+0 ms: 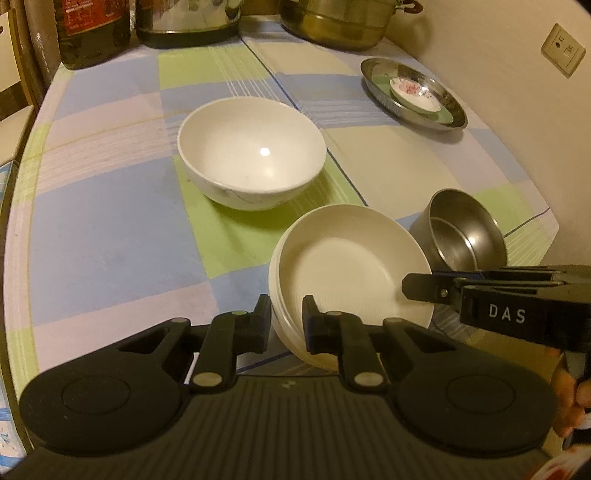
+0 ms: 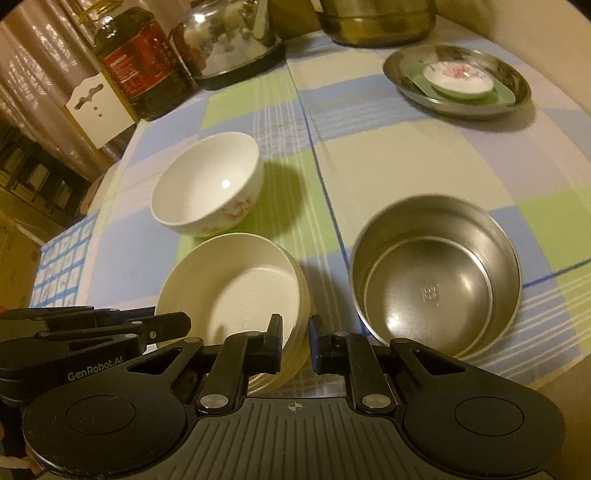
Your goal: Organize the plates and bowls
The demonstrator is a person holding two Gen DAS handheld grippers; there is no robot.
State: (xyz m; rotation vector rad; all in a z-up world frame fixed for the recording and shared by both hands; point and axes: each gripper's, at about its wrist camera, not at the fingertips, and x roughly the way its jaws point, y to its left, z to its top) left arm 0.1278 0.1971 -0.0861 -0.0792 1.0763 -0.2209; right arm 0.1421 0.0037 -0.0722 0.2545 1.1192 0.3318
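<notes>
Pinching opposite rims, the cream plate (image 1: 351, 266) is clamped by the left gripper (image 1: 286, 325) and right gripper (image 2: 295, 339), seemingly for a steady lift. It is held near, between the far white bowl (image 1: 251, 151) and the steel bowl (image 2: 436, 277) at right.

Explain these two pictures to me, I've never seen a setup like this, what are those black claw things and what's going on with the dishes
Those black claws are hand-held grippers, one in each of a person's hands, each carrying a wide-angle camera looking along its fingers. One picture comes from the left gripper, the other from the right gripper. Both are clamped on opposite edges of the same small stack of cream plates. On the checked tablecloth also sit a white bowl, a steel bowl, and, farther back, a steel dish holding a green plate with a little flowered saucer on it. A dark bottle, a kettle and a pot stand behind.
</notes>
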